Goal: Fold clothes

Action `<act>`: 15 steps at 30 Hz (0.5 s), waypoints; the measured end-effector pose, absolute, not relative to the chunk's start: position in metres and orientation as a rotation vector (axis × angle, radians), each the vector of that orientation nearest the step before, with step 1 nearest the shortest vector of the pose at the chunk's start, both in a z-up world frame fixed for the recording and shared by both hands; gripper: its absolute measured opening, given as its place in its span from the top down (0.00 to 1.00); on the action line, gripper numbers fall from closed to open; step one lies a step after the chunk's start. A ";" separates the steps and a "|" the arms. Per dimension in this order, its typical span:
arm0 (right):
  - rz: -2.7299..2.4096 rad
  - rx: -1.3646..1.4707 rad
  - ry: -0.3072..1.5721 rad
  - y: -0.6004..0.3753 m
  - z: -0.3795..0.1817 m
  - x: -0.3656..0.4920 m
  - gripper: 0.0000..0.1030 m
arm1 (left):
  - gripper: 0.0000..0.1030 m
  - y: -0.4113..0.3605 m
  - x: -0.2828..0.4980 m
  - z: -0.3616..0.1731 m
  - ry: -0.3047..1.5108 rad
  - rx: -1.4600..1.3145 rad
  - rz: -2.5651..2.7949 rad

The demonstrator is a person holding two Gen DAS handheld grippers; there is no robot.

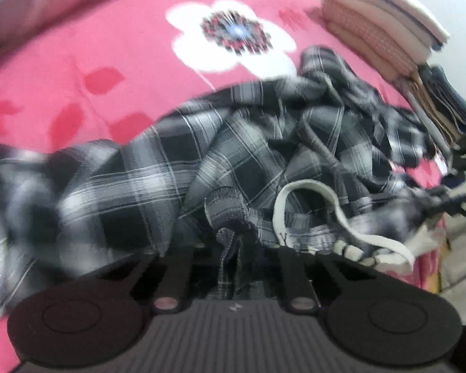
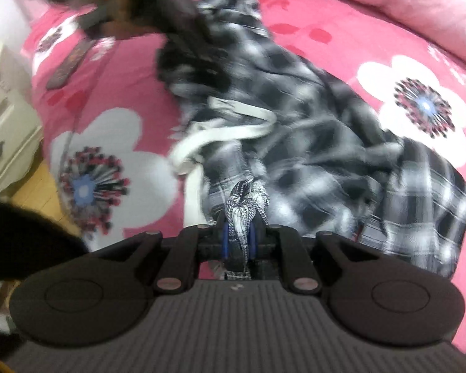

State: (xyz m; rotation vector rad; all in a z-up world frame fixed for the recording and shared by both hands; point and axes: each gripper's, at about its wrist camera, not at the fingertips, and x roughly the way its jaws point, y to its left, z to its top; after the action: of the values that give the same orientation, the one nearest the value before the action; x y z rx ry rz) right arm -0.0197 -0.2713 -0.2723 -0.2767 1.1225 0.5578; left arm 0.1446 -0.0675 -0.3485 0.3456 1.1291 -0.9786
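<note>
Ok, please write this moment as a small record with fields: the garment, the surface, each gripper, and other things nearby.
garment: black-and-white plaid shirt, crumpled, white neck band showing
surface: pink bedspread with white flowers
left gripper: shut on a fold of the plaid shirt
right gripper: shut on a bunched fold of the plaid shirt
nearby: stack of folded clothes at far right in the left wrist view; remote control on the bedspread

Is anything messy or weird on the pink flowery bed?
Yes. The plaid shirt lies crumpled in a heap across the pink bedspread, not flat, with a white strap tangled on top. Nearby, the folded stack looks neat. A dark remote-like thing also lies loose on the bedspread.
</note>
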 end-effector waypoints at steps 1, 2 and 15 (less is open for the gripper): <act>0.532 -0.270 1.109 -0.277 -0.272 -0.017 0.90 | 0.89 -0.063 0.138 -0.334 1.101 0.316 -0.935; 0.504 -0.264 1.085 -0.283 -0.267 -0.013 0.90 | 0.89 -0.058 0.131 -0.319 1.073 0.285 -0.890; 0.286 -0.408 0.441 -0.329 -0.026 0.052 0.91 | 0.90 -0.072 0.021 -0.009 0.489 0.003 -0.545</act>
State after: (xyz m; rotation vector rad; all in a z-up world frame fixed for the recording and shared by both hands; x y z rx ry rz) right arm 0.0517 -0.3293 -0.0256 -0.4082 0.4410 0.2858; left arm 0.0212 -0.0719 -0.0091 0.0032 0.4891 -0.5455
